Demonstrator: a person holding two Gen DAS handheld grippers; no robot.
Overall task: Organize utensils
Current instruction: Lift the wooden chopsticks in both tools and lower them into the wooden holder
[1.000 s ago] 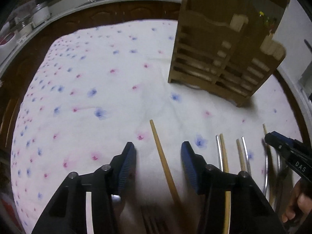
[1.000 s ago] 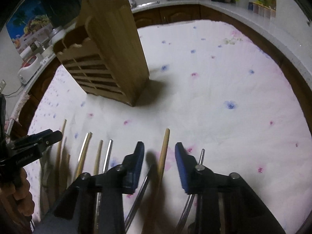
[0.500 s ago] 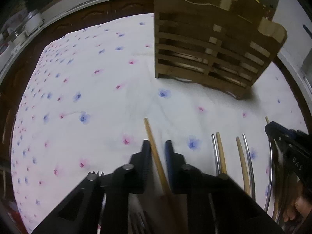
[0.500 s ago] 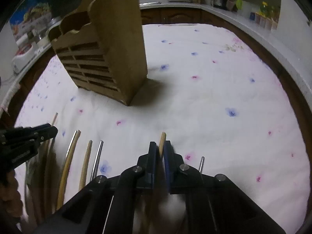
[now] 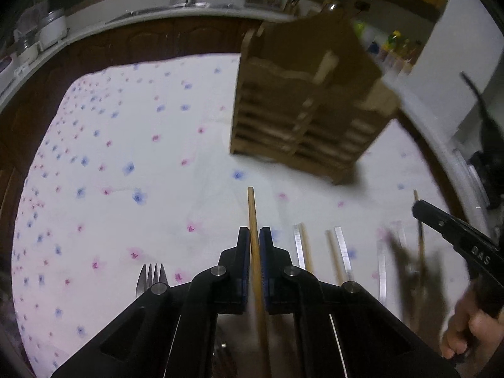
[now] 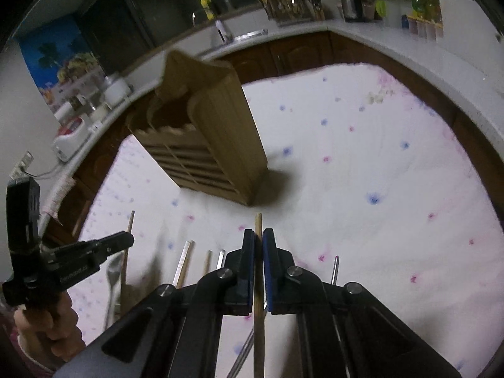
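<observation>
My left gripper [image 5: 255, 236] is shut on a wooden chopstick [image 5: 252, 208] and holds it above the flowered tablecloth [image 5: 126, 157]. My right gripper [image 6: 258, 239] is shut on another wooden chopstick [image 6: 258, 223], also lifted. A slatted wooden utensil holder [image 5: 302, 126] stands upright on the cloth ahead of both grippers; it also shows in the right wrist view [image 6: 204, 145]. More chopsticks and metal utensils [image 5: 334, 252] lie in a row on the cloth between the grippers. A fork [image 5: 151, 278] lies left of the left gripper.
A kitchen counter [image 6: 378, 37] with bottles, a kettle and a utensil rack runs round behind the table. The right gripper body shows at the right of the left wrist view [image 5: 456, 242], and the left gripper at the left of the right wrist view [image 6: 78, 258].
Both grippers closed on a chopstick each and lifted them off the cloth. The views have tilted up, so the wooden holder looks farther and lower.
</observation>
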